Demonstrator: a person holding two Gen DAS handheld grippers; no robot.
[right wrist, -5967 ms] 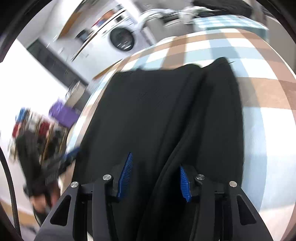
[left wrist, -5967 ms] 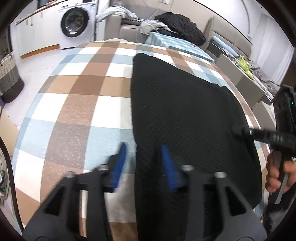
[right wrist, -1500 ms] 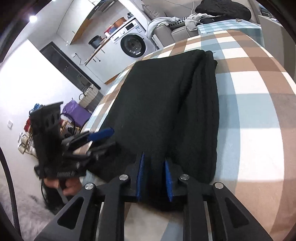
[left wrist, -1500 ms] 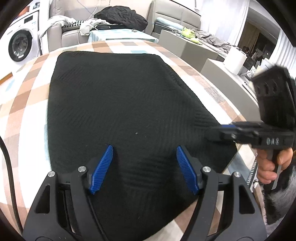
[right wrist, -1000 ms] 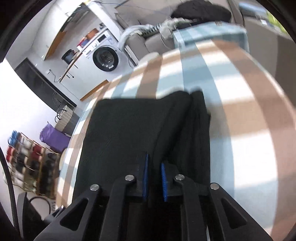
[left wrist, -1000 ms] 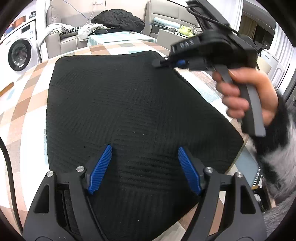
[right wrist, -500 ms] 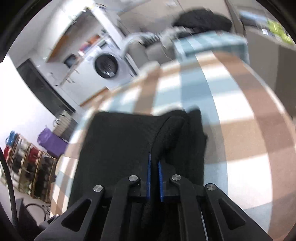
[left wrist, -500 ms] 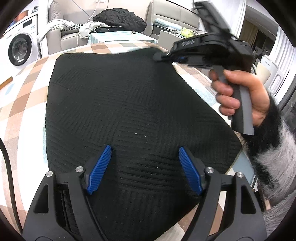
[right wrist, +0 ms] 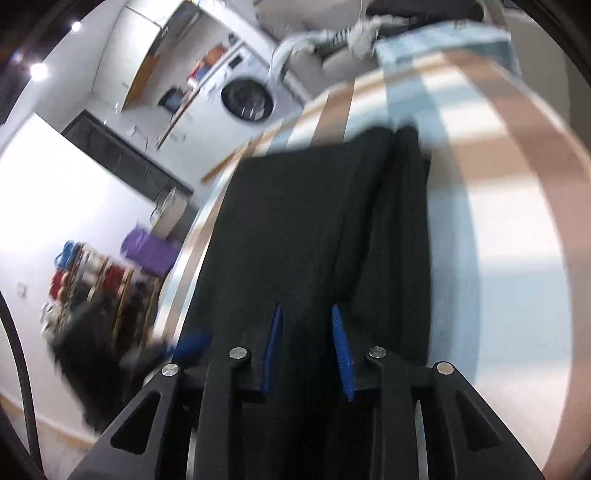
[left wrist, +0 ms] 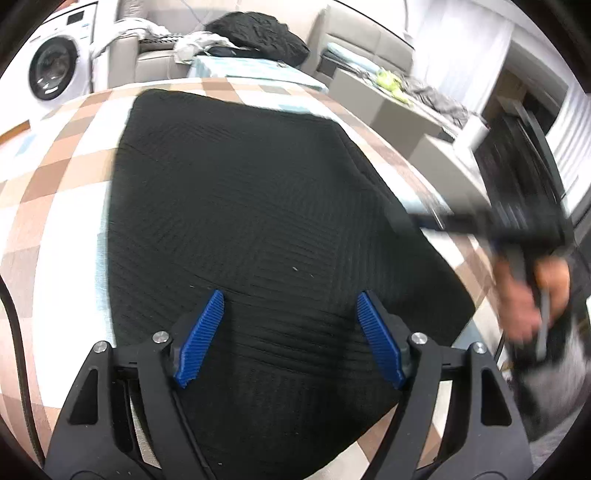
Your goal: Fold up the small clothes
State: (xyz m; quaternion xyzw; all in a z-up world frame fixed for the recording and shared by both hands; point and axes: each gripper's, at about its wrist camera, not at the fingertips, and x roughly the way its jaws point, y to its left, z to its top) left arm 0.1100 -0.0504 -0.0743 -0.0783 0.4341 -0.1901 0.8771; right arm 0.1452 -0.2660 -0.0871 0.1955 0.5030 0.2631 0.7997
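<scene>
A black ribbed knit garment [left wrist: 251, 206] lies folded flat on the checked table [left wrist: 55, 155]. My left gripper [left wrist: 291, 314] is open and empty, just above the garment's near end. The right gripper [left wrist: 413, 218] shows blurred in the left wrist view at the garment's right edge, held by a hand. In the right wrist view the right gripper [right wrist: 306, 325] has its blue pads partly apart over the garment [right wrist: 303, 221], with a fold of black cloth between them. The garment's doubled edge [right wrist: 402, 206] runs along its right side.
A washing machine [left wrist: 51, 70] stands beyond the table at the far left. A sofa with a heap of clothes [left wrist: 255, 33] is behind the table. Grey cabinets [left wrist: 399, 107] stand to the right. A shoe rack [right wrist: 85, 273] and purple bag [right wrist: 147, 251] are on the floor left.
The right gripper has swung from the garment's far right corner back to its near right edge, and its jaws have parted from tightly shut. The left gripper has stayed open over the near end.
</scene>
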